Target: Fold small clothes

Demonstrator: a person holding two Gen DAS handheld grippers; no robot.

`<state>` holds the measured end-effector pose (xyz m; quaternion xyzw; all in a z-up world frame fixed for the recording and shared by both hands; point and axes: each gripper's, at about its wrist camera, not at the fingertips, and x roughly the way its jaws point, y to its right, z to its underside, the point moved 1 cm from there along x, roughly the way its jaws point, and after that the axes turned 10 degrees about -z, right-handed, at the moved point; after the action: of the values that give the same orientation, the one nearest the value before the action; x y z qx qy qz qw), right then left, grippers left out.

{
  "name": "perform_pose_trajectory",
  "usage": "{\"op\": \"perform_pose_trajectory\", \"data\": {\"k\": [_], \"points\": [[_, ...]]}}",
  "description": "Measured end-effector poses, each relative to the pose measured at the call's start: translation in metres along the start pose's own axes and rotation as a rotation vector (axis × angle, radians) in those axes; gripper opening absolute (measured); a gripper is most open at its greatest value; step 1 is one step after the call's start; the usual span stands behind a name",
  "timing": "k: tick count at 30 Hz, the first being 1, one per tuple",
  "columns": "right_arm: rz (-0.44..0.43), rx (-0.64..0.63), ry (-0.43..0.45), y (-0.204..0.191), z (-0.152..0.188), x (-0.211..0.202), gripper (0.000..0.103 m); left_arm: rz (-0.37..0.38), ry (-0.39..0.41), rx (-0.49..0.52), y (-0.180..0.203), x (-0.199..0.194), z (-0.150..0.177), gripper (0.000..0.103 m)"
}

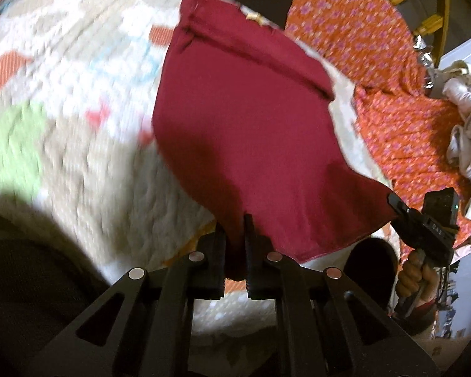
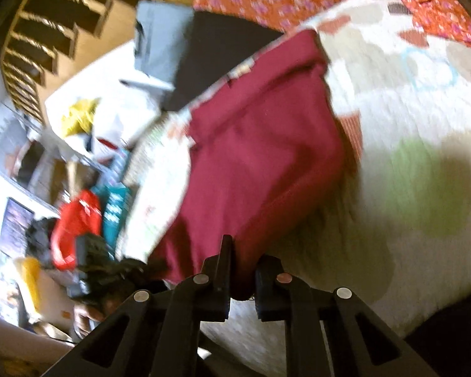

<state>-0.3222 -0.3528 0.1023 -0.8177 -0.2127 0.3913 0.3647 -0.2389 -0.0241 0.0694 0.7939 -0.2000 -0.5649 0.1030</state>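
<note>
Grippers (image 1: pixel 235 245) (image 2: pixel 241 270) on maroon garment (image 1: pixel 245 132) (both corners)

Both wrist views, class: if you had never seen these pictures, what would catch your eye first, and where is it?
The maroon garment fills the middle of both views, lifted by its near edge above the patterned quilt. The left gripper and the right gripper are each shut on that edge. Orange floral fabric lies past the quilt, to the right in the left view, with pale crumpled clothes on it.
</note>
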Motion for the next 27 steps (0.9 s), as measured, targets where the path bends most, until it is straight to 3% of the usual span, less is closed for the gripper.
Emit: {"op": "perform_pose_trajectory", "data": {"k": [5, 12, 20, 27], "points": [[-0.029, -0.049, 0.051, -0.016, -0.038, 0.003, 0.010, 0.012, 0.068, 0.029, 0.015, -0.016, -0.041, 0.007], [-0.043, -0.108, 0.132, -0.032, -0.115, 0.018, 0.010, -0.007, 0.177, 0.027, 0.020, -0.024, -0.124, 0.007], [0.043, -0.139, 0.153, -0.024, -0.197, 0.059, 0.010, -0.097, 0.228, -0.002, 0.019, 0.015, -0.226, 0.007], [0.121, -0.130, 0.161, 0.006, -0.262, 0.105, 0.010, -0.165, 0.251, -0.035, 0.007, 0.058, -0.295, 0.007]]}}
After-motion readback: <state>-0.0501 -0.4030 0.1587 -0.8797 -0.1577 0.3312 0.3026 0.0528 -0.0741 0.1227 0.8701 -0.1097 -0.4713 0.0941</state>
